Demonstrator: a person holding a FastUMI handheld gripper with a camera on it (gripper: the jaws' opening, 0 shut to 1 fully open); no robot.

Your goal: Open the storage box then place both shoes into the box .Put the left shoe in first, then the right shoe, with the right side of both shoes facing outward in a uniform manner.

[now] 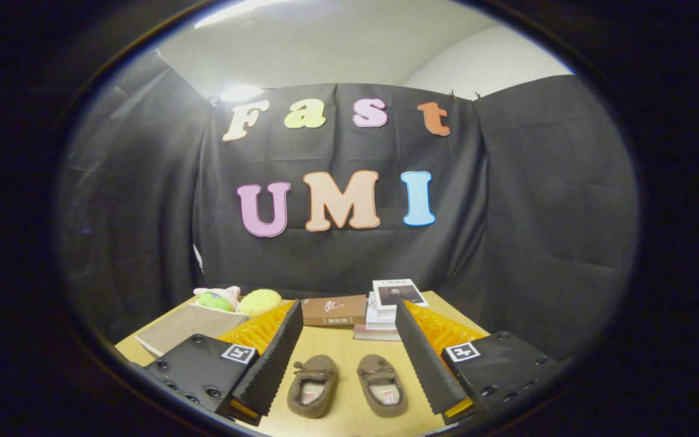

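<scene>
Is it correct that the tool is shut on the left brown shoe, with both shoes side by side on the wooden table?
Not quite. In the gripper view the tool is open, touching neither brown shoe; both lie side by side between its fingers on the wooden table.

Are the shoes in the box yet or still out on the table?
Out. Both shoes, left one and right one, lie side by side on the bare table, openings up, between the open gripper fingers.
</scene>
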